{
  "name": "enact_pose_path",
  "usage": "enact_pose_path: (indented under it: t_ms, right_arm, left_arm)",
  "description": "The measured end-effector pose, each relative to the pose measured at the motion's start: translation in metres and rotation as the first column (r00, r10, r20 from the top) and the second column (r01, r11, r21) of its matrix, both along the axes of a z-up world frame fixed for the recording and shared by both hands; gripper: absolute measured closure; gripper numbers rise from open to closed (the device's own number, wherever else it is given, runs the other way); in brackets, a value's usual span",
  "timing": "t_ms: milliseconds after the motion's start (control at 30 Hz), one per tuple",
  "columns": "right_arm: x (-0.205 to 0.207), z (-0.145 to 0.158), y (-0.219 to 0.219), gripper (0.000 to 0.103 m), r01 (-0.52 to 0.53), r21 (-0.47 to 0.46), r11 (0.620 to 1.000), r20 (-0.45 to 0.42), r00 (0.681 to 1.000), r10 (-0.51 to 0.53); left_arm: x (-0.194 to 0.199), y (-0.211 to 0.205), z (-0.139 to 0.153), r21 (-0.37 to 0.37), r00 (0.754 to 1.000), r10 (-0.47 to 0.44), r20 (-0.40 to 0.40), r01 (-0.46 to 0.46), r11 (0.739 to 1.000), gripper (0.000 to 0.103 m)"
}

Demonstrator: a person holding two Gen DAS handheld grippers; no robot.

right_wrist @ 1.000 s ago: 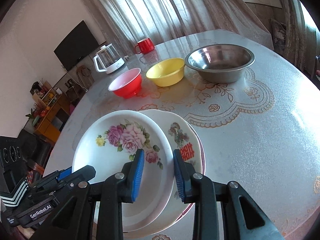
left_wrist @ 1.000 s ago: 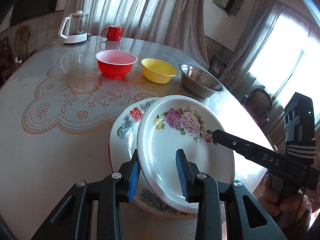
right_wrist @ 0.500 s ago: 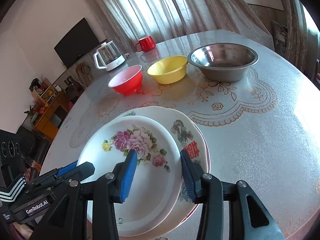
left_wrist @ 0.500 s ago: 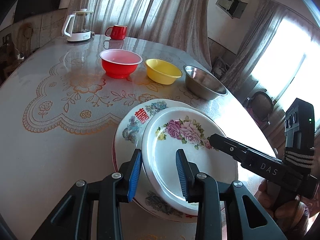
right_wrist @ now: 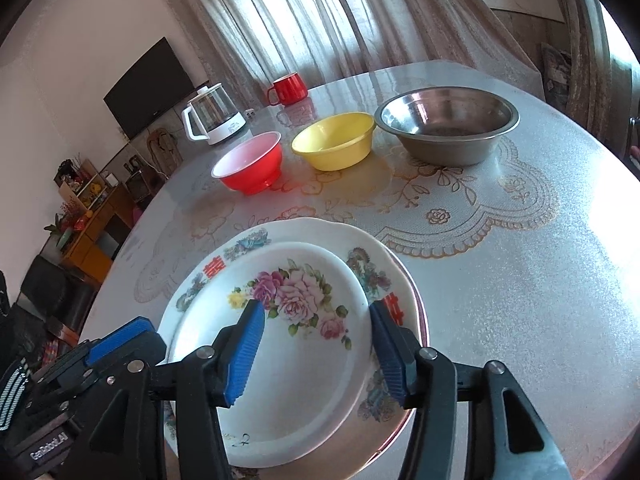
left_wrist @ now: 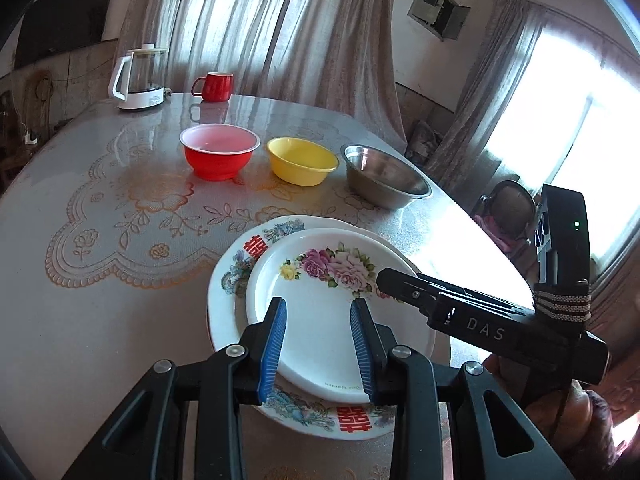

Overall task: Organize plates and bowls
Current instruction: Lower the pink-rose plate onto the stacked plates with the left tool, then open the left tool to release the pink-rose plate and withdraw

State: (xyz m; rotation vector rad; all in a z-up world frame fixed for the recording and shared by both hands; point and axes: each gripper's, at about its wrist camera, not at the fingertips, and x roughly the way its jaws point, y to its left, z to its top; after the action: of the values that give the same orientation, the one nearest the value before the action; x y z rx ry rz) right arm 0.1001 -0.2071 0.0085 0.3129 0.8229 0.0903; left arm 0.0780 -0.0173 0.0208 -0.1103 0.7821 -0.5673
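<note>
A white plate with pink roses lies stacked on a larger plate with red characters near the table's front edge. My left gripper is open and hovers over the rose plate's near rim. My right gripper is open wide, its blue pads straddling the rose plate. A red bowl, a yellow bowl and a steel bowl stand in a row behind.
A glass kettle and a red mug stand at the table's far side. The round table has a lace-pattern cover. A chair stands beyond the right edge.
The rose plate has come down flat onto the larger plate. Both grippers have opened and let go of it; the right one opened wider and drew back slightly.
</note>
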Motion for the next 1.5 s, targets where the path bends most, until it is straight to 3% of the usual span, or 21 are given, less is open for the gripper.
enact_pose_path:
  t_ms: [233,400,567,1500]
  right_arm:
    - [-0.002,-0.001,0.007,0.048,-0.034,-0.062,0.997,-0.002,0.999,0.034]
    - [-0.003,0.000,0.007,0.048,-0.038,-0.079,0.996,-0.007,0.999,0.037]
    - [-0.004,0.000,0.016,0.046,-0.067,-0.157,0.985,-0.015,0.998,0.065]
    - [-0.009,0.011,0.006,0.045,-0.030,-0.119,0.992,0.013,0.999,0.032]
  left_arm:
    - [0.005,0.007,-0.006,0.059,0.997,0.073,0.000,-0.072,0.996,0.070]
    - [0.009,0.004,-0.014,0.094,0.997,0.073,-0.015,-0.071,0.993,0.069]
    - [0.009,0.000,-0.018,0.117,0.998,0.068,-0.016,-0.066,0.991,0.068]
    - [0.012,0.013,-0.017,0.234,0.981,0.186,0.061,-0.195,0.952,0.066]
